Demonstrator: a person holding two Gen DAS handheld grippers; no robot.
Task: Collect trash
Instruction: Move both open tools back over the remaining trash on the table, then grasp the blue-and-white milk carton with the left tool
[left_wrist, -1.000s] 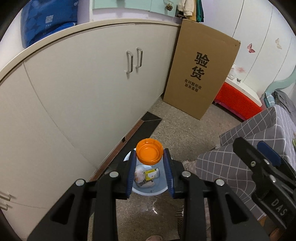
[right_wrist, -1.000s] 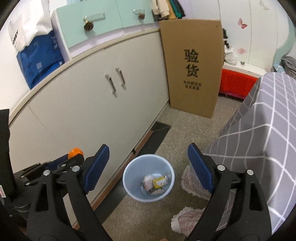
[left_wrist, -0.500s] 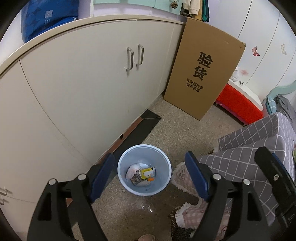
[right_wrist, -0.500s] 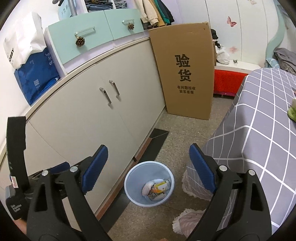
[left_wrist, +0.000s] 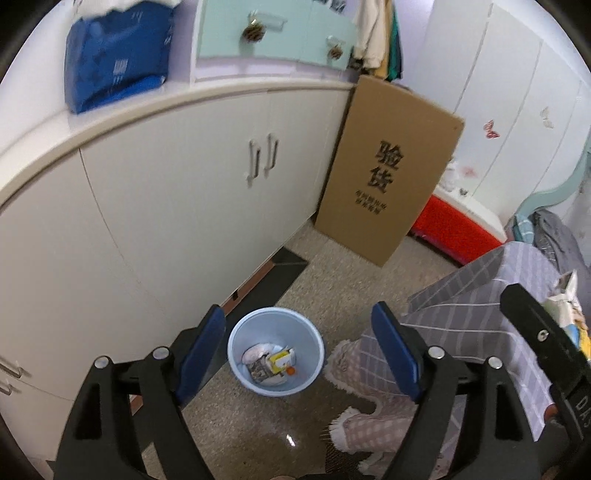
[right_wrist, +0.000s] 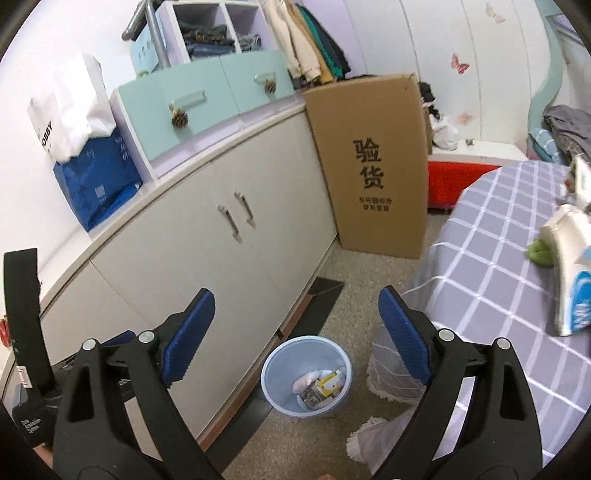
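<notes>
A: Where had the trash got to?

B: Most of it lay in the blue bin (left_wrist: 276, 350) on the floor beside the cabinet (left_wrist: 166, 206): crumpled paper, a yellow packet, a small orange piece (left_wrist: 291, 371) (hard to identify at that size).

A: And the tongs?

B: The left tongs (left_wrist: 298, 350) had just been opening, nothing between the jaws. The right tongs (right_wrist: 298, 335) gaped empty too. Cartons (right_wrist: 570, 266) on the checked table (right_wrist: 495, 280) looked left to collect.
</notes>
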